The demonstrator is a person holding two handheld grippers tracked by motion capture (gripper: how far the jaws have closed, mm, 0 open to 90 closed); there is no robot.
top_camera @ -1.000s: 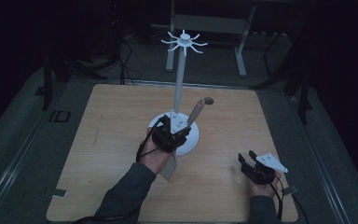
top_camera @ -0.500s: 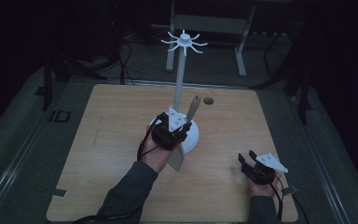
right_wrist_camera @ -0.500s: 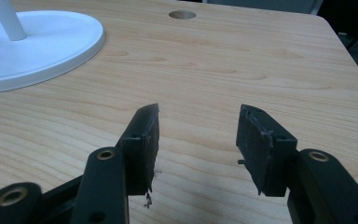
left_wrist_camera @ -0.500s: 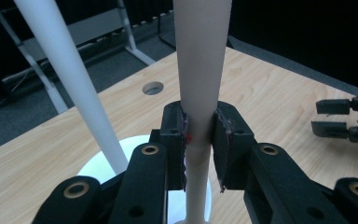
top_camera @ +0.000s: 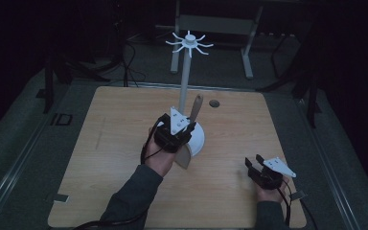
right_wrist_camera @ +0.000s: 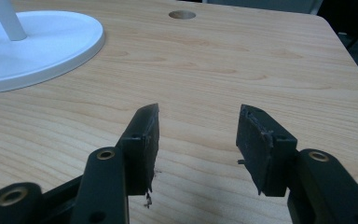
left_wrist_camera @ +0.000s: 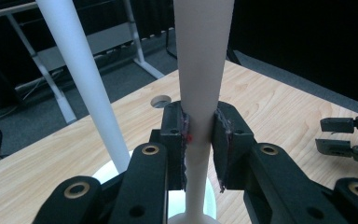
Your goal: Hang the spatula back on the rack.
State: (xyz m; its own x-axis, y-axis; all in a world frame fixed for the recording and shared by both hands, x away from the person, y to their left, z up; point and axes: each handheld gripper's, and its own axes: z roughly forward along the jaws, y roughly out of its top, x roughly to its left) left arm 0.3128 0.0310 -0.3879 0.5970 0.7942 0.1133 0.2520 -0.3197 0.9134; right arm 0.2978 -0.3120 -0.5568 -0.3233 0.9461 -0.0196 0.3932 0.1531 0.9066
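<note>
A wooden spatula (top_camera: 195, 109) stands nearly upright beside the white stand's pole (top_camera: 186, 79), its broad blade (top_camera: 185, 158) down near the round base (top_camera: 199, 140). My left gripper (top_camera: 188, 128) is shut on its handle. In the left gripper view the pale handle (left_wrist_camera: 200, 70) is clamped between the pads at the left gripper (left_wrist_camera: 199, 135), with the pole (left_wrist_camera: 81, 79) just to the left. The stand's crown of hooks (top_camera: 189, 43) is bare. My right gripper (top_camera: 254, 162) rests open near the table's front right, with nothing between its jaws (right_wrist_camera: 198, 126).
A round hole (top_camera: 214, 103) is cut in the wooden table (top_camera: 105, 143) behind the stand. The stand's base (right_wrist_camera: 37, 46) lies to the far left of the right gripper. A metal frame (top_camera: 211, 28) stands on the dark floor beyond the table.
The spatula has swung more upright, its handle tip moving left toward the pole, and the left gripper has risen a little with it. The right gripper has stayed put.
</note>
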